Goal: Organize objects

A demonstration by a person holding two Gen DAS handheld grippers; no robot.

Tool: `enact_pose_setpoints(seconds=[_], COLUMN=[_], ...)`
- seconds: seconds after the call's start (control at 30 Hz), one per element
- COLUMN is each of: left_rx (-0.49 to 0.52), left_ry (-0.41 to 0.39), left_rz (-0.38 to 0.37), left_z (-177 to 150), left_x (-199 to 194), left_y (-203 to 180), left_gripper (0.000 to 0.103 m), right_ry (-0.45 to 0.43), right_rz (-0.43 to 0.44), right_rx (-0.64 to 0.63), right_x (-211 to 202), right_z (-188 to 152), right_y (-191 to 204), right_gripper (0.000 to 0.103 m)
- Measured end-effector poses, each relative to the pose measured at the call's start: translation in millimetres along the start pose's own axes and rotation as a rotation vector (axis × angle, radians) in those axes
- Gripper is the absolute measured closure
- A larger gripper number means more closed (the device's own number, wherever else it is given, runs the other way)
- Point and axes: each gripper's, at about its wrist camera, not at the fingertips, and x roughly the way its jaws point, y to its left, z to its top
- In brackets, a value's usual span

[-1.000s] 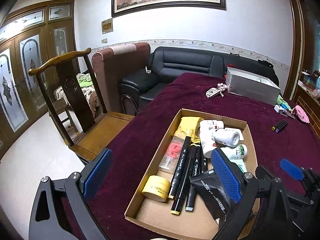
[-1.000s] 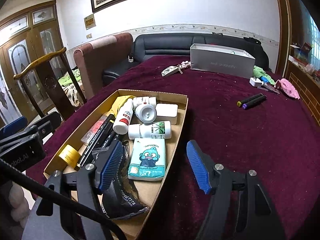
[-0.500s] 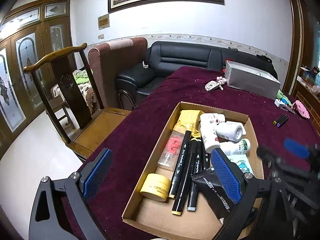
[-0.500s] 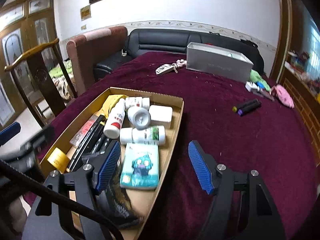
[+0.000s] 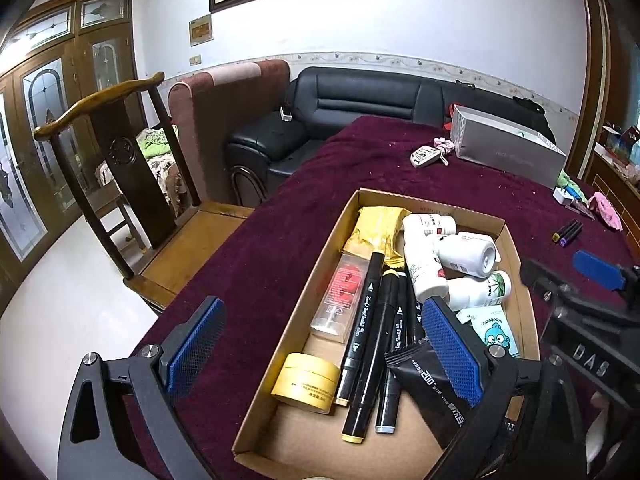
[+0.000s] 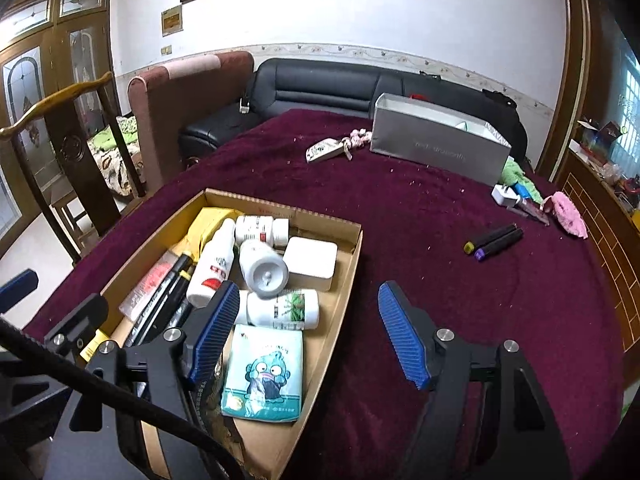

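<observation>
Both my jaws stand wide apart, nothing between the pads on either side. My right jaws have just been opening a bit further, still empty.

Left gripper [image 5: 320, 348] hangs over the near left end of the shallow brown cardboard tray [image 5: 508, 236]: its left pad is over bare cloth outside the tray, its right pad over the black foil sachet [image 5: 432, 384] at the tray's near end. Right gripper [image 6: 308, 334] straddles the tray's right wall: left pad over the tray contents, right pad over the dark red velvet counter [image 6: 440, 216].

In the tray:
- round yellow tape roll [image 5: 306, 382] in the near left corner
- black marker pens [image 5: 374, 336] lying lengthwise, just beside the roll
- clear flat packet with red print [image 5: 340, 292] along the left wall
- crumpled yellow bag [image 5: 378, 226] at the far end
- white plastic bottles [image 6: 260, 264] piled in the middle, touching each other
- flat white rounded box [image 6: 312, 262] against the right wall
- pale green tissue pack with a cartoon face [image 6: 264, 372] near end, right side

Outside the tray, on the counter, well apart from it: two black markers with yellow and purple caps [image 6: 494, 242], side by side. Further back, a long grey carton [image 6: 438, 148] with a white key fob [image 6: 326, 150] just beside it.
</observation>
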Motion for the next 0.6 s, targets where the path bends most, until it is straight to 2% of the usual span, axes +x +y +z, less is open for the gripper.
enact_pose_setpoints(seconds=[0.2, 0.6], left_rx=[0.001, 0.011], left_ry=[0.011, 0.022], left_rz=[0.001, -0.009], left_z=[0.6, 0.8], left_x=[3.8, 7.0], left_y=[-1.9, -7.9], left_gripper=[0.007, 0.007], right_ry=[0.028, 0.03], right_rz=[0.026, 0.026], right_rx=[-0.009, 0.021], right_x=[8.8, 10.9], right_z=[-4.8, -6.3], right_y=[5.9, -0.2], right_gripper=[0.031, 0.031])
